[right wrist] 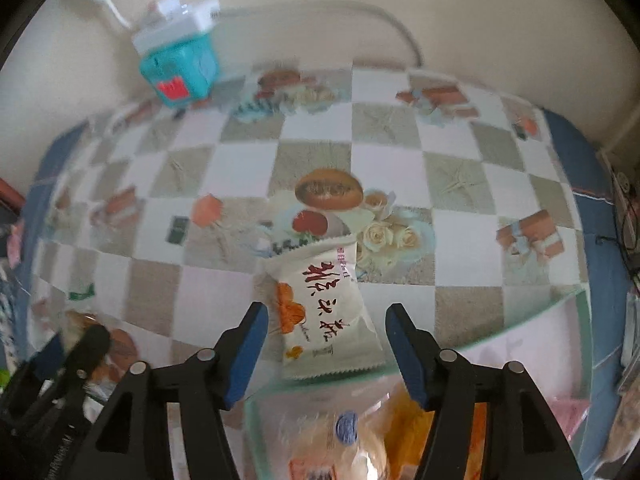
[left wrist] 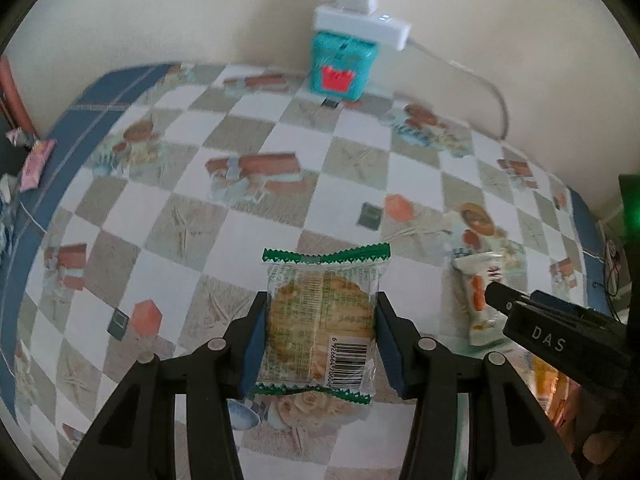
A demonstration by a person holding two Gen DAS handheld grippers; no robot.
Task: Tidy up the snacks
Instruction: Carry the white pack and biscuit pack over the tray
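Observation:
My left gripper (left wrist: pixel 320 340) is shut on a clear cookie packet with green crimped ends (left wrist: pixel 320 320), held between the blue pads above the checkered tablecloth. My right gripper (right wrist: pixel 326 344) is open, its fingers on either side of a white snack packet with red characters and orange print (right wrist: pixel 324 312) that lies flat on the table. The same white packet (left wrist: pixel 478 296) shows at the right in the left wrist view, with the right gripper's finger (left wrist: pixel 520 304) beside it. The left gripper's arm (right wrist: pixel 60 368) shows at lower left in the right wrist view.
A teal box with a red mark (left wrist: pixel 342 66) stands at the table's far edge by the wall, a white power strip (left wrist: pixel 360 20) on top. A clear container (right wrist: pixel 360 436) with orange snack packets sits at the near edge. Pink packets (left wrist: pixel 36 162) lie at the far left.

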